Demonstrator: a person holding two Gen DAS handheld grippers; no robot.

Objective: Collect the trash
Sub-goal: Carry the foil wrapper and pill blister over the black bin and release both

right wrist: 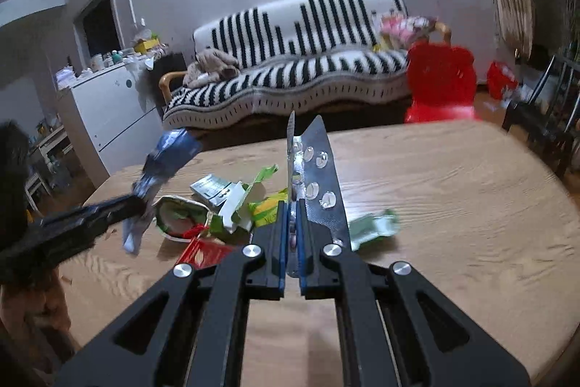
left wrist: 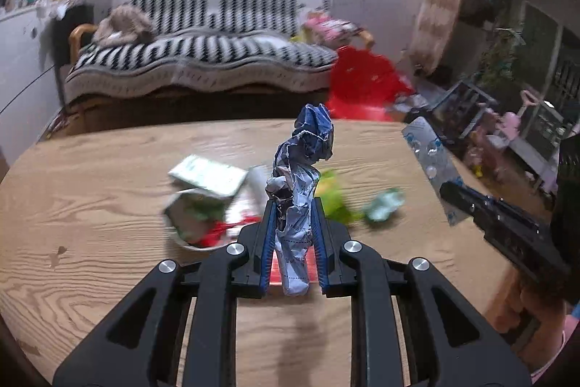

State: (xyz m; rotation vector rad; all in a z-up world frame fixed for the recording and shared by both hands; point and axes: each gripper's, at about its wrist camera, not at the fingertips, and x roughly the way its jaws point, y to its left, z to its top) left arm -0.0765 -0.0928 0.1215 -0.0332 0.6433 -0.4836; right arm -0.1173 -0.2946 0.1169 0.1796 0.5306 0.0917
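Note:
My left gripper [left wrist: 293, 205] is shut on a crumpled blue and white wrapper [left wrist: 302, 176] that stands up between its blue pads, lifted above the wooden table [left wrist: 108, 205]. The same wrapper [right wrist: 159, 165] and left gripper [right wrist: 139, 205] show at the left of the right wrist view. My right gripper [right wrist: 292, 205] is shut on a silver pill blister strip [right wrist: 315, 169], also lifted; the strip [left wrist: 429, 162] and right gripper [left wrist: 447, 193] show at the right of the left wrist view. A heap of trash lies on the table beyond: a torn cup [left wrist: 192, 216], white-green carton [left wrist: 208, 175], green packets [right wrist: 266, 209].
A green-white wrapper [right wrist: 373, 227] lies to the right of the heap, a red packet [right wrist: 203, 251] in front of it. Beyond the table stand a striped sofa [right wrist: 290, 75], a red plastic chair [right wrist: 440, 86] and a white cabinet [right wrist: 108, 107]. A hand [left wrist: 525, 311] holds the right gripper.

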